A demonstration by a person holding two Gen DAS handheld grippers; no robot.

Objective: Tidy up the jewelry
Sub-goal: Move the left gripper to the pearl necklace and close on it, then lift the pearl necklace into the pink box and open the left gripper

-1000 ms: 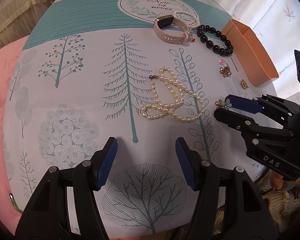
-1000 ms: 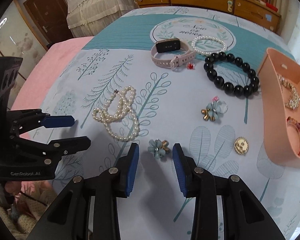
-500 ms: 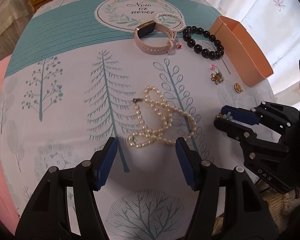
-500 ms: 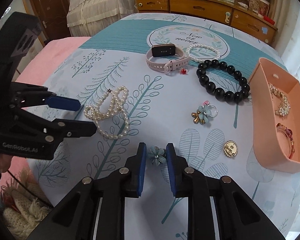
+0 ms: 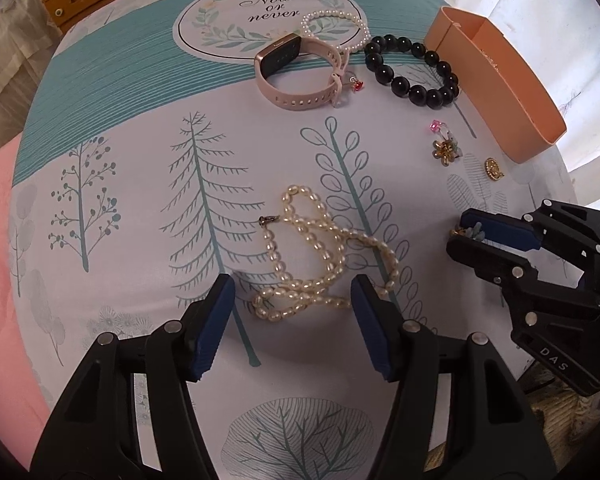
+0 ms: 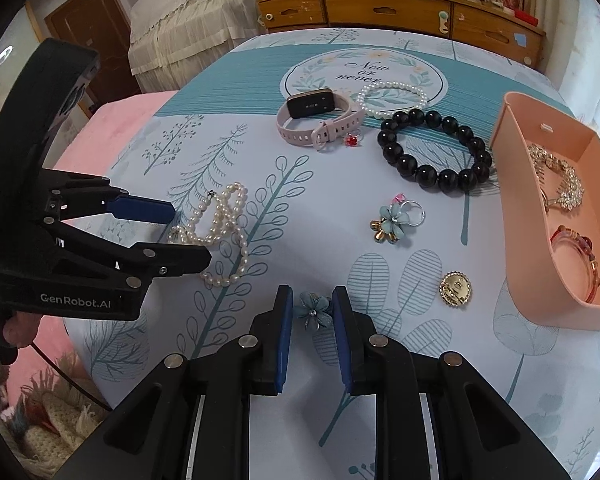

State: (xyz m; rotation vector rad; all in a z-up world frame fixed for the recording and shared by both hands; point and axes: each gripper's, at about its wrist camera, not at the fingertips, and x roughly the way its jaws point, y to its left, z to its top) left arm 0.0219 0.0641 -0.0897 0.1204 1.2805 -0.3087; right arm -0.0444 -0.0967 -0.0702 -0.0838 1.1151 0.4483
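Note:
A white pearl necklace (image 5: 300, 300) (image 6: 224, 220) lies tangled on the tree-print cloth. My left gripper (image 5: 292, 296) (image 6: 190, 236) is open and points down over it, with the near loops between its blue pads, which do not touch the pearls. My right gripper (image 6: 312, 300) (image 5: 460, 232) is shut on a small blue flower brooch (image 6: 314, 312) (image 5: 474, 230) that rests on the cloth. To the right stands a peach tray (image 6: 524, 216) (image 5: 496, 92) holding a sparkly bracelet (image 6: 560, 180) and a red bangle (image 6: 576, 248).
Loose on the cloth are a pink smartwatch (image 6: 316, 120), a white bead bracelet (image 6: 392, 88), a black bead bracelet (image 6: 432, 172), a red gem ring (image 6: 351, 141), a blue flower ring (image 6: 392, 220) and a gold round brooch (image 6: 455, 289). A wooden dresser (image 6: 380, 12) stands behind.
My left gripper moved forward until its open jaws came around the near end of the pearl necklace. My right gripper's jaws closed onto the blue flower brooch.

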